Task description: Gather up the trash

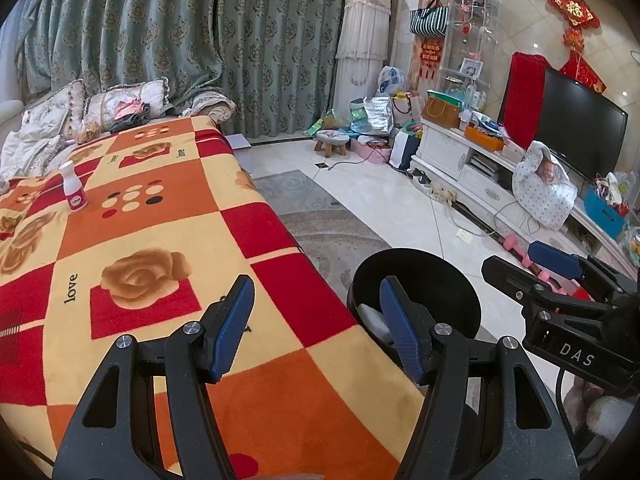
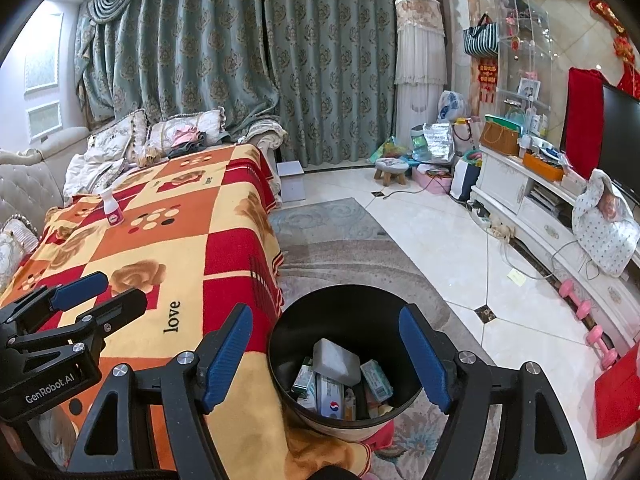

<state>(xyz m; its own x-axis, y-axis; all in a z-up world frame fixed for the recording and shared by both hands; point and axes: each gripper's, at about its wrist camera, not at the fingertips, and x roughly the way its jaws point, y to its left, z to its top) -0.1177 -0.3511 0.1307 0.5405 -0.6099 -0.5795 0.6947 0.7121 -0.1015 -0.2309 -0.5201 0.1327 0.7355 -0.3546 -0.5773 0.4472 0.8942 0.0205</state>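
1. Patterned blanket (image 2: 168,248) covers the table beside a grey rug (image 2: 336,240).
2. Both grippers hang wide and hold nothing: left gripper (image 1: 316,328) over the blanket's edge, right gripper (image 2: 326,354) above the bin (image 2: 280,344).
3. Bin, on the floor against the table, holds cartons (image 2: 328,396) and a white block (image 2: 336,360).
4. Bottle (image 1: 74,187) stands upright far up the blanket, well apart from both grippers.
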